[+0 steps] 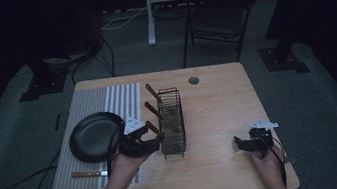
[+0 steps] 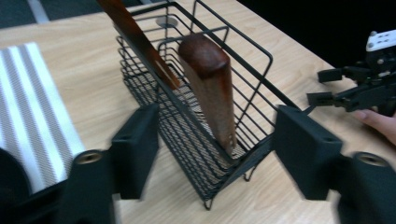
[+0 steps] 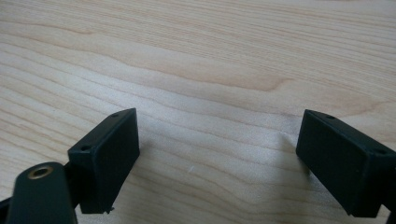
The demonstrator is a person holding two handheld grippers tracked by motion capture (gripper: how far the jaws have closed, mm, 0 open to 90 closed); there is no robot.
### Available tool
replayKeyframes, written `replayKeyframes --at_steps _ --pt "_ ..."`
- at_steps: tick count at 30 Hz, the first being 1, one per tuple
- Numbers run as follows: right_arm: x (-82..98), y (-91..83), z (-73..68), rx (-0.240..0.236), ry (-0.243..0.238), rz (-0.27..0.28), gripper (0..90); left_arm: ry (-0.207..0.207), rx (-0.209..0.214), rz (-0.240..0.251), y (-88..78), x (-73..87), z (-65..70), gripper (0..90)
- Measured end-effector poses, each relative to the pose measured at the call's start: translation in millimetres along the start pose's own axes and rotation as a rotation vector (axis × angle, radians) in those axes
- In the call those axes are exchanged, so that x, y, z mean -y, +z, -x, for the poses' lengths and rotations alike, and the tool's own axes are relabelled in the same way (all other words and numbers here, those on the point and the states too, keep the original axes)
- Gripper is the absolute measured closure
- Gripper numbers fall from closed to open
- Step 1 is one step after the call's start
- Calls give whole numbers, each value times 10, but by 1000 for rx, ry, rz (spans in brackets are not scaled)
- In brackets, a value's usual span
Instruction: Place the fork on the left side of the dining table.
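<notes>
1. I can read no text, label, brand, number or sign anywhere in my views.
2. The light wooden table (image 3: pixel 224 60) I'm looking at carries only bare grain.

The table (image 1: pixel 210 118) is pale wood with a wavy grain; the mat (image 1: pixel 92 106) at its left edge is grey with white stripes; the pan (image 1: pixel 96 136) on the mat is black; the wire basket (image 2: pixel 196 130) is black; the handles (image 2: pixel 210 88) in it are reddish-brown wood; both grippers' jaws are matte black.
</notes>
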State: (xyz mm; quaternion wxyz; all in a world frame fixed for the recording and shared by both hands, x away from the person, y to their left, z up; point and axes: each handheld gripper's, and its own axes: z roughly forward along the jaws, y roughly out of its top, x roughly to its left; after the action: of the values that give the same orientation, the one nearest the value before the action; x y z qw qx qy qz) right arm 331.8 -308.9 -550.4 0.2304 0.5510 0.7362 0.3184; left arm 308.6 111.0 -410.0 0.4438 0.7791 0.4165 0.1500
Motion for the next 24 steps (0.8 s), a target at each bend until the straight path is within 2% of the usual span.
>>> replayKeyframes --at_steps 2,3,5,7,14,16,18,20,24 --pt "0 0 0 0 0 0 130 -9 9 6 19 -13 5 487" --pt "0 0 0 0 0 0 130 -10 5 1 28 -20 5 582" --pt "0 0 0 0 0 0 130 -19 21 3 41 -25 4 604" --pt "0 0 1 0 0 1 130 -20 25 7 51 -21 9 704" --pt "0 0 1 0 -1 1 130 -71 78 38 40 2 -16 771" --pt "0 0 1 0 0 1 130 -57 60 51 33 4 6 780" --pt "0 0 0 0 0 0 130 -69 80 68 15 -3 5 805" --pt "0 0 1 0 -1 0 130 -53 70 83 -16 -26 7 806" --pt "0 0 2 0 -2 0 130 -55 57 119 -123 -97 -12 806"
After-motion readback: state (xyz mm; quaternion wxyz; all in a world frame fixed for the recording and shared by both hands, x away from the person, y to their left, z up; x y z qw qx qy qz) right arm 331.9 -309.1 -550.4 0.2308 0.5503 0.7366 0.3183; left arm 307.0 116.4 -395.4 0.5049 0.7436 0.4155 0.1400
